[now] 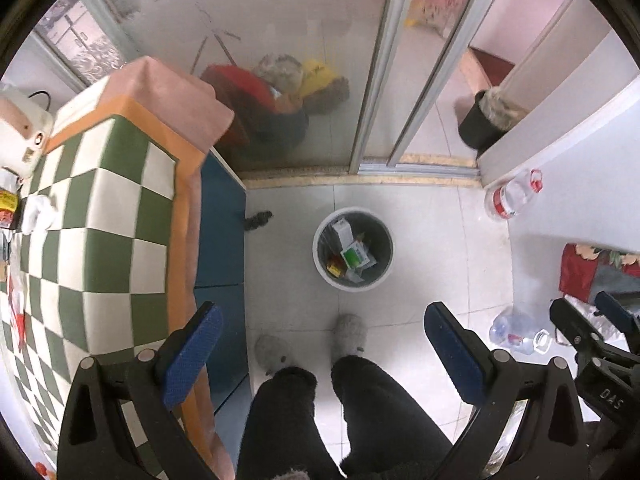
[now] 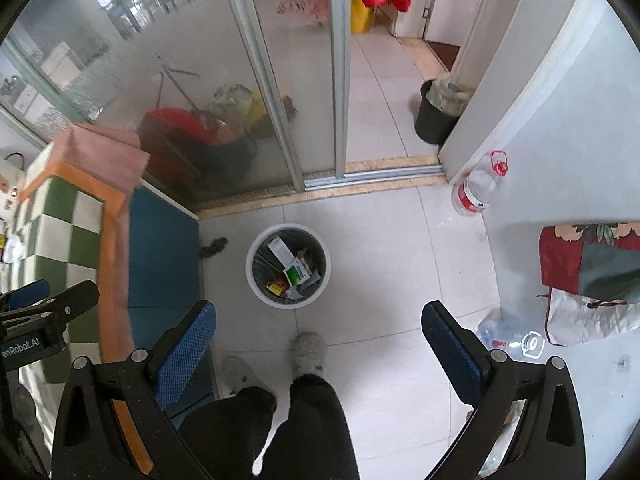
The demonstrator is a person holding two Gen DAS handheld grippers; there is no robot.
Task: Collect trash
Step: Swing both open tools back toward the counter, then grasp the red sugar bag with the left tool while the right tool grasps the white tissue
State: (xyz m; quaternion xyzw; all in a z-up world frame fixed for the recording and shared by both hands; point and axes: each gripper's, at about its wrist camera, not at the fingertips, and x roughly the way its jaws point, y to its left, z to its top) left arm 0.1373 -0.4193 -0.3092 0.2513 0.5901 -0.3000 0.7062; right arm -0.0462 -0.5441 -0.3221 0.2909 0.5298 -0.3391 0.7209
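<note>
Two grippers, left (image 1: 320,356) and right (image 2: 318,350), spread wide, grasping nothing | wastebasket (image 2: 256,280) holds wrappers on floor near table corner | we risk kicking it underfoot, spilling trash

Colours, patterns only
Bin (image 1: 320,268) white outside, grey inside; tablecloth (image 1: 112,216) green-white check, orange border; cabinet (image 2: 160,248) blue; finger pads (image 2: 186,354) blue; slippers (image 1: 350,334) grey; floor (image 2: 380,240) white tile.
</note>
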